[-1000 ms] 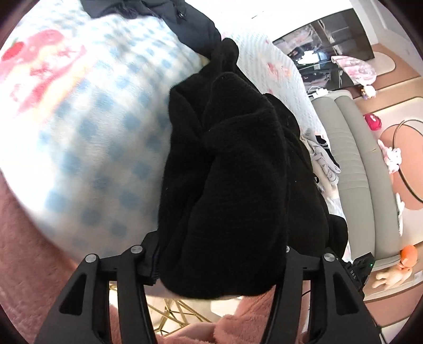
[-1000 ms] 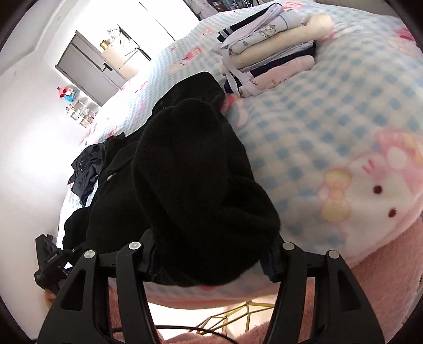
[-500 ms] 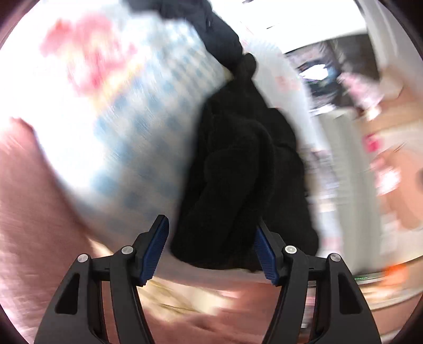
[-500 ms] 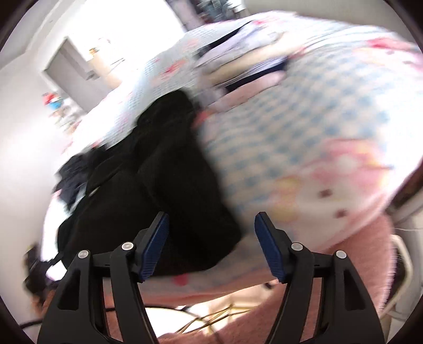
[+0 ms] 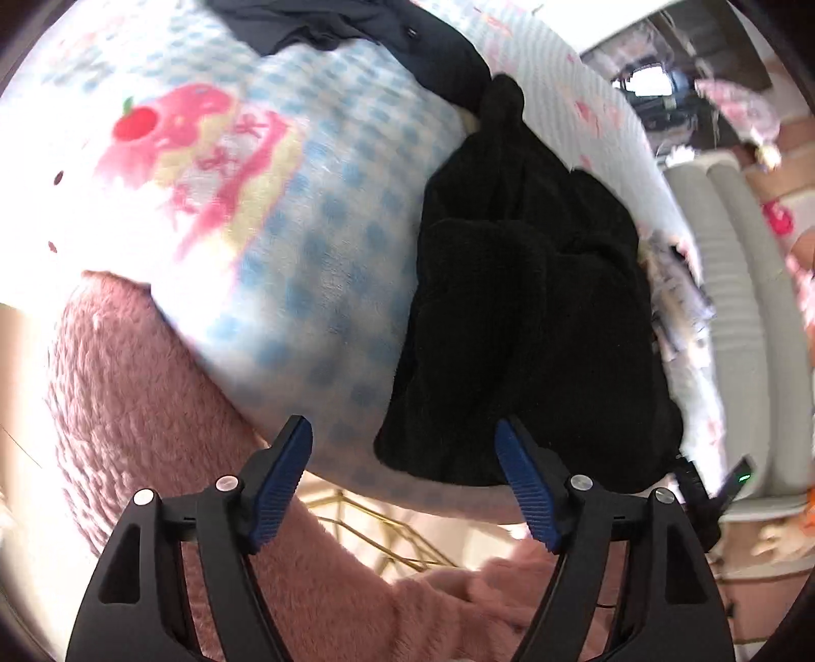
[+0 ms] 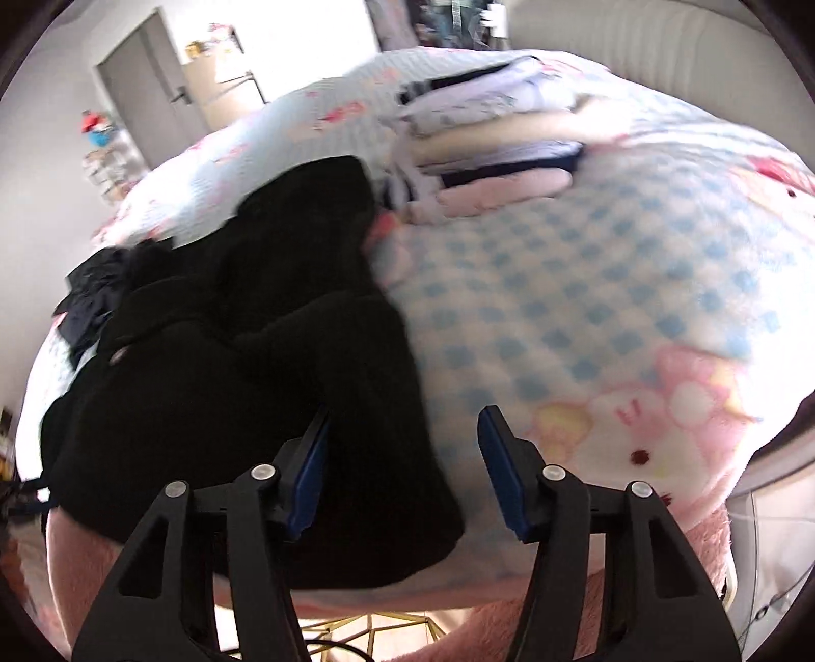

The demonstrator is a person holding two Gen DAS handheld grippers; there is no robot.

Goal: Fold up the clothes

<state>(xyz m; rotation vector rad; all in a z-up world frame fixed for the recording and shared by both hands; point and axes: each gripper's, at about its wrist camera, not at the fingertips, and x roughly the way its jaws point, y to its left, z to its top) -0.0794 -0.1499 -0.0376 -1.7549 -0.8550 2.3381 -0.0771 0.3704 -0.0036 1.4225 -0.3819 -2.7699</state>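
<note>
Both pairs of tongs stand wide with nothing between their blue ribbed pads. The left tongs (image 5: 405,476) hang just off the near edge of the bed, and their right pad (image 5: 527,496) overlaps the lower hem of the black fleece garment (image 5: 524,326), though contact cannot be told. The right tongs (image 6: 402,471) sit at the same near edge, with the left pad (image 6: 305,473) in front of the fleece (image 6: 244,387) and the right pad (image 6: 501,478) over the bedspread.

That dark fleece lies in a thick, bunched, partly folded heap on the blue-and-white checked plush bedspread with pink cartoon prints (image 5: 285,244), reaching to the bed's near edge. Fuzzy pink sleeves of the person (image 5: 147,402) show below and beside the left tongs. In the right wrist view, a stack of folded clothes in white, cream, navy and pink (image 6: 494,142) rests on the bedspread (image 6: 586,285) beyond the fleece, close to its far end. A crumpled dark navy garment (image 5: 367,30) lies at the far end of the bed in the left wrist view, touching the tip of the fleece; the same dark cloth (image 6: 91,290) appears at the left in the right wrist view. A grey padded bed frame (image 5: 733,305) runs along the right side in the left view. A grey door (image 6: 147,81) stands in the background of the right view. Gold wire framework (image 5: 377,529) shows below the bed edge.
</note>
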